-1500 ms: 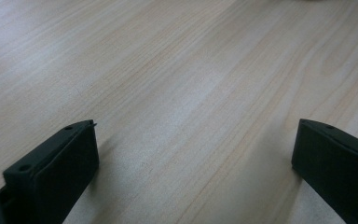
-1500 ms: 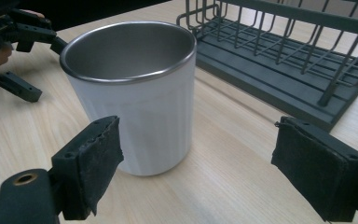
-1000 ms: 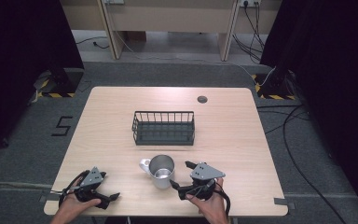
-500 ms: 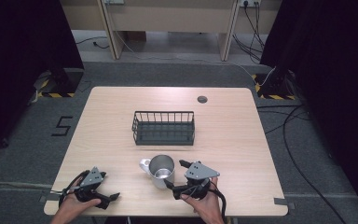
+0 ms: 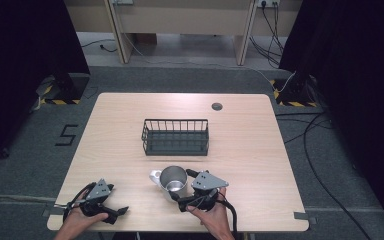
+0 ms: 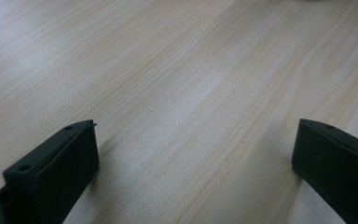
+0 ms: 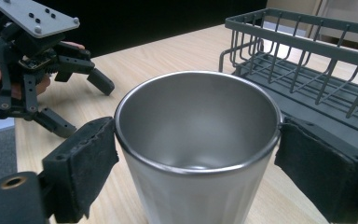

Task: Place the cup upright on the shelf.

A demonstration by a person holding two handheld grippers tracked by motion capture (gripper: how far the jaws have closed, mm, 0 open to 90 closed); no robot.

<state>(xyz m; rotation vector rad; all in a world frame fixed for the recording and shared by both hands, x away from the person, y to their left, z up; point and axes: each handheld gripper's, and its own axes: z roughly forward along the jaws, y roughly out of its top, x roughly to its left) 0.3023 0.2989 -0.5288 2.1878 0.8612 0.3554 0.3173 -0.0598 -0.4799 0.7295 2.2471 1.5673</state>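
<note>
The stainless steel cup (image 7: 198,144) stands upright on the wooden table (image 5: 260,150), right between the spread jaws of the right gripper (image 7: 196,163), each pad just beside the rim; it isn't clamped yet. Beyond the cup, ahead of those jaws, sits the dark wire basket (image 7: 307,60). The left gripper (image 5: 100,207) rests on the table off to the side, well apart from the cup, its jaws wide open over bare wood. To grip well, I'd close squarely across the cup's widest line just below the rim, keeping the pads level so the smooth steel doesn't slip or tip.
</note>
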